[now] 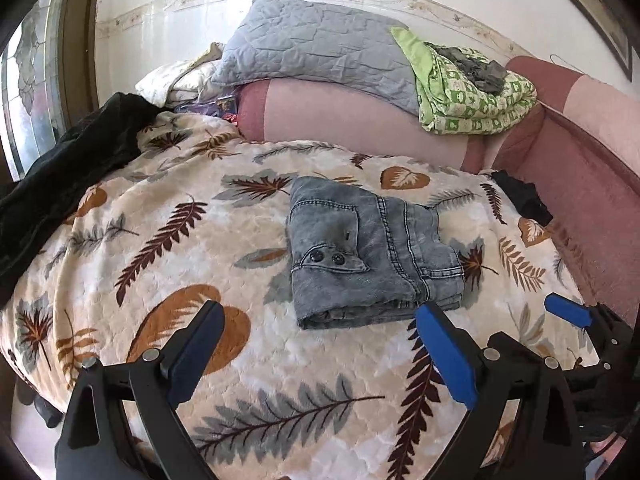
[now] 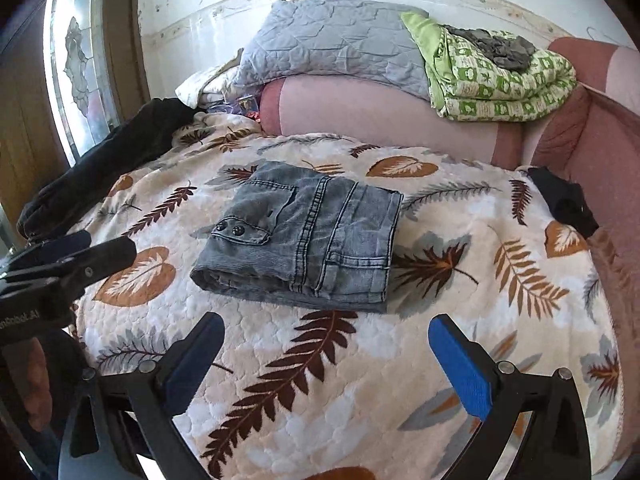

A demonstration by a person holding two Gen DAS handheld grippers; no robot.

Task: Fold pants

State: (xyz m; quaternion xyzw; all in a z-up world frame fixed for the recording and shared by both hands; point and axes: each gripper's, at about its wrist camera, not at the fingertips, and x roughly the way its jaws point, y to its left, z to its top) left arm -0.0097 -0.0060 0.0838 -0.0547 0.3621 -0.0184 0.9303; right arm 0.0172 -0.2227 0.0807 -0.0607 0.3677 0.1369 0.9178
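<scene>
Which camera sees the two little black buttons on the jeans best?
The left wrist view shows them best: the two buttons face the camera, side by side on the pocket flap of the folded jeans. The right wrist view also shows the buttons, but slanted and smaller, near the left edge of the jeans.

Pants (image 1: pixel 370 248), folded into a compact stack: on the blanket (image 1: pixel 256 360), near its middle, apart from every other item.
Left gripper (image 1: pixel 320 344): over the blanket, just before the stack's near edge, touching nothing.
Right gripper (image 2: pixel 326 356): likewise before the stack, to the right of the left one (each shows at the edge of the other's view).
Dark garment (image 1: pixel 68 176): on the blanket's far left edge.
Small dark cloth (image 1: pixel 520 196): at the blanket's right edge, against the sofa (image 1: pixel 592 216).
Quilted pillow (image 1: pixel 320 44): behind the blanket, on the sofa back.
Folded quilt (image 1: pixel 472 92): right of the pillow, partly over it.
Crumpled cloth (image 1: pixel 472 66): on top of the quilt.
</scene>
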